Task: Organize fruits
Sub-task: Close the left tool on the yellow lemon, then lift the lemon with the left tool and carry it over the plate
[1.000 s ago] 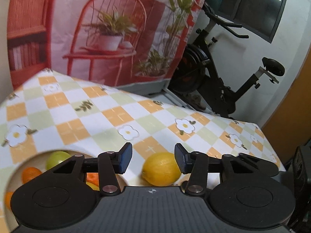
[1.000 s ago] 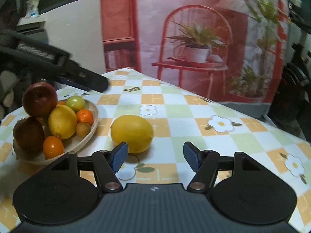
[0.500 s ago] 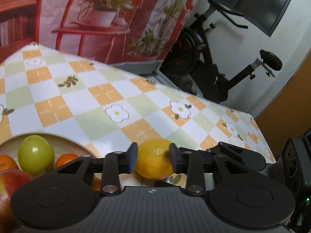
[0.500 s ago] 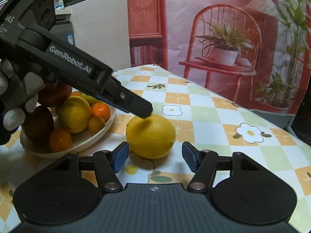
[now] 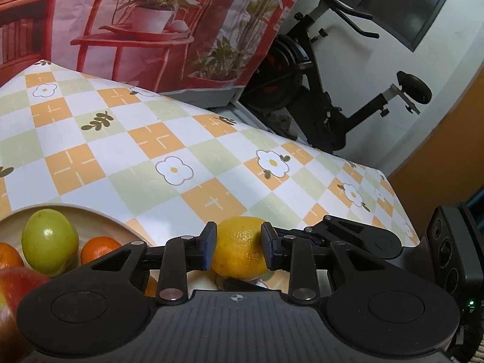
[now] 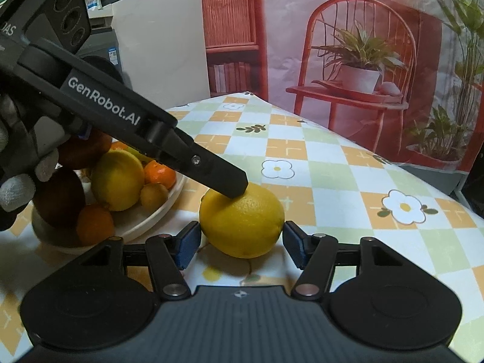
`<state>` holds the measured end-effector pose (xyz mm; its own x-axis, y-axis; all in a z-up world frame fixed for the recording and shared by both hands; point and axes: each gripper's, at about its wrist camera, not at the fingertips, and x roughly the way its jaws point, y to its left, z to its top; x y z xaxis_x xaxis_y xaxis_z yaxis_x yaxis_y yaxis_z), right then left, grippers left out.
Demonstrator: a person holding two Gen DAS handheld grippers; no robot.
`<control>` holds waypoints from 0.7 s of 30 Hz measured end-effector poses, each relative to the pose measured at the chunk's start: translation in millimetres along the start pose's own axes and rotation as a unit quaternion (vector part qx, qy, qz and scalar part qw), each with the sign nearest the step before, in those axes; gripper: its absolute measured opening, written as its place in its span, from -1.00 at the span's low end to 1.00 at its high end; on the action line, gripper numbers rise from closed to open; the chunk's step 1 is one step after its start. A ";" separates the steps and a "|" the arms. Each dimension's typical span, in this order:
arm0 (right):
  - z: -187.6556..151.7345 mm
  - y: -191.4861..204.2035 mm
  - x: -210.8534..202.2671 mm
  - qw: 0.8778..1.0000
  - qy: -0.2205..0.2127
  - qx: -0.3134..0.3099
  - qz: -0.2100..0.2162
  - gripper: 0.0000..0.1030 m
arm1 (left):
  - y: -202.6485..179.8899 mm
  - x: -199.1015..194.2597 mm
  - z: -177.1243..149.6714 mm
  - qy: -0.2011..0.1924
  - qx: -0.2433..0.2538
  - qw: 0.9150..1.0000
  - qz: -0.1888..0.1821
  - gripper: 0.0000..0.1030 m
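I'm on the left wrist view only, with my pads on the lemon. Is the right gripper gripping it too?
Observer: No. The right gripper straddles the lemon. Its jaws have just been closing, but gaps show at both pads.
Operator: Is the lemon off the table?
Observer: No, it sits on the tablecloth. The left gripper has just closed on it without lifting.
Operator: Is there room in the bowl?
Observer: Little. The bowl is heaped with another lemon, oranges and dark red fruit.
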<state>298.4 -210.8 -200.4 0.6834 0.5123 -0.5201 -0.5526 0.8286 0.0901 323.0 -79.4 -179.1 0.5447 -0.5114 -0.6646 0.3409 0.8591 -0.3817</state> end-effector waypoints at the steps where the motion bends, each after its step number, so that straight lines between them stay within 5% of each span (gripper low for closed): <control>1: -1.5 1.9 -2.9 1.000 -0.002 0.000 -0.001 0.20 | -1.8 -2.4 -0.8 0.000 0.001 1.000 -0.002 -0.35; 21: 12.1 76.2 -51.6 0.997 -0.067 0.016 0.036 0.20 | -1.0 -104.8 -24.3 -0.027 0.037 0.999 0.001 -0.35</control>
<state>226.7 -171.4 -156.4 0.7019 0.5943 -0.3927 -0.5882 0.7945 0.1510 246.9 -26.2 -124.7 0.5859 -0.5117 -0.6284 0.3939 0.8575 -0.3310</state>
